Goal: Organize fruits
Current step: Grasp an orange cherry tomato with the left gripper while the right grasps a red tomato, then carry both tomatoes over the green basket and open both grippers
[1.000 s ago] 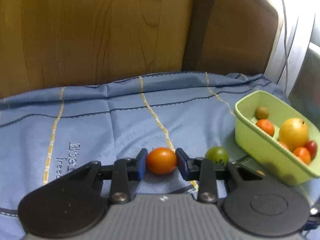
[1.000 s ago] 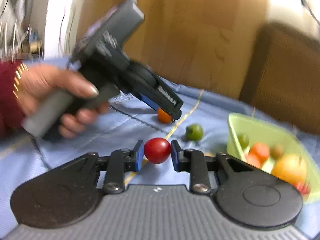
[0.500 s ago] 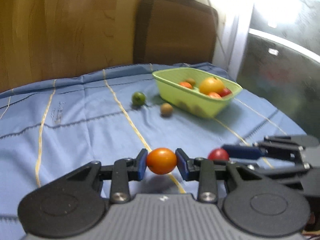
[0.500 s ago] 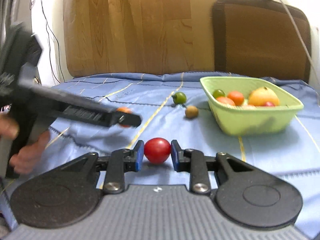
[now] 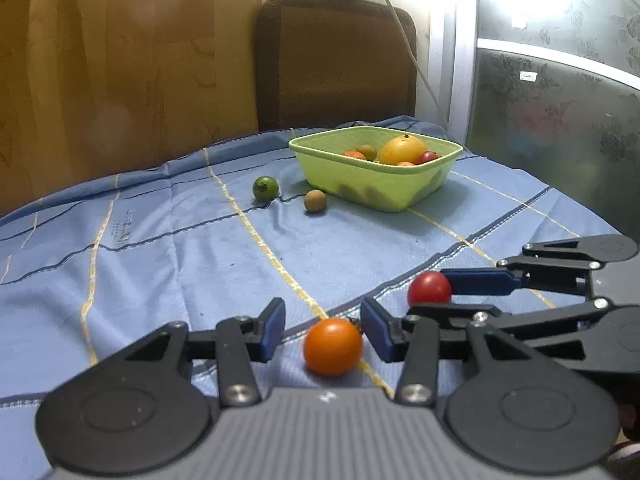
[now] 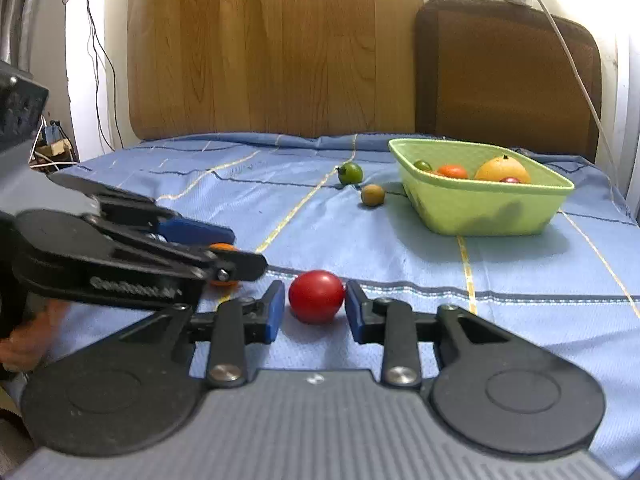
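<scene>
Left gripper (image 5: 323, 326) stands wide around a smooth orange fruit (image 5: 333, 346) resting on the blue woven cloth (image 5: 160, 264). Right gripper (image 6: 315, 310) is parted beside a glossy red fruit (image 6: 316, 297). Green plastic basket (image 6: 480, 210) sits well apart, before wood panelling (image 6: 280, 48).

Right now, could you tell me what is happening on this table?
A person with two handheld grippers is sorting fruit. The left gripper is open around an orange fruit resting on the blue cloth. The right gripper is open around a red fruit beside it. A green fruit and a brown fruit lie near the green basket, which holds several fruits.
</scene>
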`<state>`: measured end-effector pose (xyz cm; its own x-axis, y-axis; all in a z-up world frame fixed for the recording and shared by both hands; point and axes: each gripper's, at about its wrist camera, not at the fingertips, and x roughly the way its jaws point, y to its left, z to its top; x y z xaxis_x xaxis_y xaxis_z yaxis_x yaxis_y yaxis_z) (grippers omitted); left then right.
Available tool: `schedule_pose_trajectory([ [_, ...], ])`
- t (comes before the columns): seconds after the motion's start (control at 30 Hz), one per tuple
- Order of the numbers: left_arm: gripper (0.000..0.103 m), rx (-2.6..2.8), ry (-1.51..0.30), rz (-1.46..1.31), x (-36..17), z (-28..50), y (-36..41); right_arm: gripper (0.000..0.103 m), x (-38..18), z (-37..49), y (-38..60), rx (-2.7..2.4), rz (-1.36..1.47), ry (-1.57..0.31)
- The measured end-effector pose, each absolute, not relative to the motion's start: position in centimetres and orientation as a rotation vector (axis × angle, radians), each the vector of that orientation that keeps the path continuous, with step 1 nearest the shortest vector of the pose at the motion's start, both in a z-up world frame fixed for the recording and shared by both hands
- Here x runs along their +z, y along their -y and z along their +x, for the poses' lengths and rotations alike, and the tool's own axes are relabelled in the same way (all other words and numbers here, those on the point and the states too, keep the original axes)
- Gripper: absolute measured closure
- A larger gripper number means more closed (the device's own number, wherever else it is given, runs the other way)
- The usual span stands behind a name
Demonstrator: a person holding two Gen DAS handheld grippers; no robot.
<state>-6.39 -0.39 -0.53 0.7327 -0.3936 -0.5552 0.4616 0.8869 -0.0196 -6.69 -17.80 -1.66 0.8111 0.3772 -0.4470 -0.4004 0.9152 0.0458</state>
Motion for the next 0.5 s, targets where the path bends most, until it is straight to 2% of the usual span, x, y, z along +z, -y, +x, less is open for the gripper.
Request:
schedule_pose_trajectory([
  [0.2, 0.065, -0.462, -0.587, 0.152, -1.1, -7.1, 0.5, 0.067, -2.0, -6.6, 17.7, 0.404, -0.06, -0.482],
  [0.27, 0.072, -0.474, -0.594, 0.152, -1.3, -7.2, 0.5, 0.067, -2.0, -6.5, 17.6, 0.404, -0.07, -0.484],
  [0.5, 0.072, -0.537, -0.609, 0.084, 0.3, -5.8, 0.3, 0.071, -2.0, -6.7, 18.0, 0.401, -0.041, -0.47],
])
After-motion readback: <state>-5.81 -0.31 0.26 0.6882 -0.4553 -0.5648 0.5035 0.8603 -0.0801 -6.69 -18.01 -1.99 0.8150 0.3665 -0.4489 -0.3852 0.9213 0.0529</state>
